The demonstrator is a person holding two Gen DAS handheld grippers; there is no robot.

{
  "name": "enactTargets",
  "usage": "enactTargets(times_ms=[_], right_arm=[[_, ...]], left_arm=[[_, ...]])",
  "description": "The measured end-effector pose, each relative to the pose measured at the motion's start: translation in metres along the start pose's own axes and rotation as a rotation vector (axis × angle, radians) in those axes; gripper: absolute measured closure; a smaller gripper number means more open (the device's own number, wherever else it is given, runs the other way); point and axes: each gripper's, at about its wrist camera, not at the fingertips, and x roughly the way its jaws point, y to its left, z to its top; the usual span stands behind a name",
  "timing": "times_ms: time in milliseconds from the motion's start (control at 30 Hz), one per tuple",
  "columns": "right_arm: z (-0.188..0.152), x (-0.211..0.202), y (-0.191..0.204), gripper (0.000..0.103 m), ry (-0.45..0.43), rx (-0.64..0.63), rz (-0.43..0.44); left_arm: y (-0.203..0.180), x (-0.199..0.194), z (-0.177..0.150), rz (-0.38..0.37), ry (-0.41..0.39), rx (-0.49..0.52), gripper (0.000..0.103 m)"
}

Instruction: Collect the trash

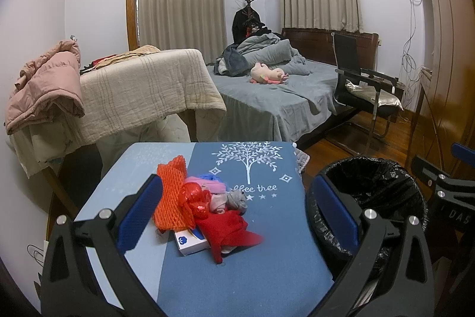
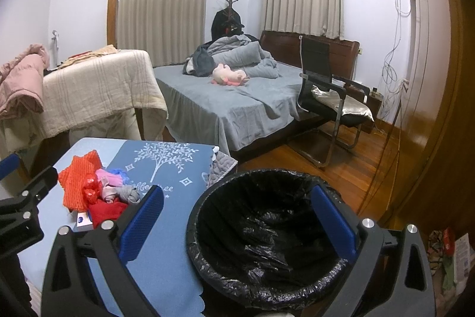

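Pre-grasp: both tongs spread, empty; trash pile on bench, bin empty alongside.

L tongs (image 1: 237,213) hover over pile w/ jaws wide; R tongs (image 2: 237,216) spread above bin (image 2: 297,287), black liner, nothing inside. Pile sits mid blue-cloth bench (image 1: 252,281): orange foam net (image 1: 169,198), red crinkly wrapper (image 1: 196,198), red cloth (image 1: 228,230), small white box (image 1: 190,245) partly under. Judgement: take top loose item first (net or wrapper), pinch low at centre so it doesn't drag neighbours; bin is just beside bench edge.
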Motion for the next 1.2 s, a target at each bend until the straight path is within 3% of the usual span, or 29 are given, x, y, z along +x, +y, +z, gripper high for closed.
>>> enactTargets(times_ms=[1200], right_arm=[[-0.0008,-0.0005,0.0017,0.006,0.001,-0.004,-0.003]], left_arm=[[-0.0004,0.0004,-0.0011,0.000,-0.001,0.001,0.005]])
